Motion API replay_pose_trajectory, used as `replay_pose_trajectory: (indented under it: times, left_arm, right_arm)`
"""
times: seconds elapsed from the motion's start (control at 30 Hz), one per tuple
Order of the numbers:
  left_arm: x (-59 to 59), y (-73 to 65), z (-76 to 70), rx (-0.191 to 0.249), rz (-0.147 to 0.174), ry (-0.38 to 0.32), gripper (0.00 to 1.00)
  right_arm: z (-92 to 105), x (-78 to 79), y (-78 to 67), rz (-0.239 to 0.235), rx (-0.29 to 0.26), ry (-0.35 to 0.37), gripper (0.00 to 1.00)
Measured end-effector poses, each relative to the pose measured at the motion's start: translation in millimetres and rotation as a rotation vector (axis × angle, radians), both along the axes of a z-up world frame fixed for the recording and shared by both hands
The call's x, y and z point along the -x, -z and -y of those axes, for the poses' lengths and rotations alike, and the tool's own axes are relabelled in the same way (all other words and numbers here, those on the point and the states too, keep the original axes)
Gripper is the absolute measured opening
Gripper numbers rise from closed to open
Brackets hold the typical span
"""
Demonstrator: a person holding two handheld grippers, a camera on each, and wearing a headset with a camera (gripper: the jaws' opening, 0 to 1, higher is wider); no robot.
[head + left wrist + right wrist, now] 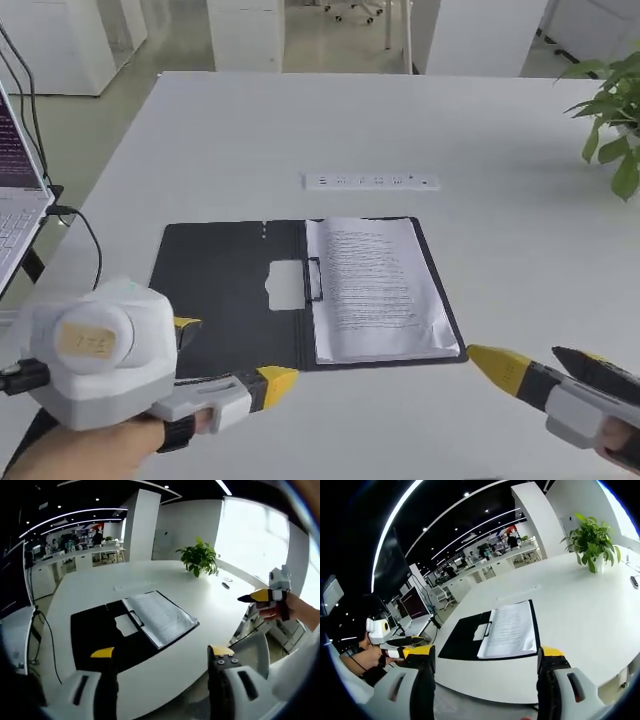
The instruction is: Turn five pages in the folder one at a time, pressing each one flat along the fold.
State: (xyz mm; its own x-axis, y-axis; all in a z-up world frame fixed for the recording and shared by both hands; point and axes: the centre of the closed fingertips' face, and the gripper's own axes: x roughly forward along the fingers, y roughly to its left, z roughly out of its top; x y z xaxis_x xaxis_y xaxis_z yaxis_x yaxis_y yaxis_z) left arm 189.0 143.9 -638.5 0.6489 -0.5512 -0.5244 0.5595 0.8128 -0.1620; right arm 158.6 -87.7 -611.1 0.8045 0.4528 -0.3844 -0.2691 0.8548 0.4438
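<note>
On white table (500, 150), open folder (225, 290), plant (615, 130), office (330, 40) beyond

My left tongs (232, 352) and right tongs (535, 365) match: light grey-white moulded bodies, black jaws, wedge-shaped yellow tips on each jaw.

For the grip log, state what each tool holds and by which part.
Nothing is held: left tool and right tool are open, clear of the folder.

Setting: open-plan office. Large white worktop (250, 130); laptop (15, 200) at frame left, power strip (370, 181) centre, potted plant (612, 120) upper right. Background: desk rows (485, 565) with monitors (412, 602), swivel chairs (350, 8), strip ceiling lights (75, 513).
</note>
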Motion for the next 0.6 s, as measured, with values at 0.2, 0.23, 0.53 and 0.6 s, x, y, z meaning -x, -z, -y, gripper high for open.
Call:
replay_pose_trajectory:
  times: [0.2,0.23,0.53,0.6]
  left_arm:
    - [-12.0,9.4,20.5,-0.017,0.011,0.051,0.72]
    - [-14.0,10.5,23.3,-0.016,0.012,0.054,0.72]
    - [-37.6,30.6,56.5,-0.057,0.026,0.124,0.72]
    - [-42.9,33.6,64.8,-0.062,0.035,0.135,0.72]
  right_arm:
    - [0.3,-0.3,2.8,-0.002,-0.023,0.016,0.83]
    - [0.7,-0.8,3.4,0.000,-0.025,0.021,0.83]
    - [2.2,-2.6,10.5,-0.005,-0.056,0.048,0.82]
    - [2.1,-2.5,12.1,-0.009,-0.059,0.050,0.82]
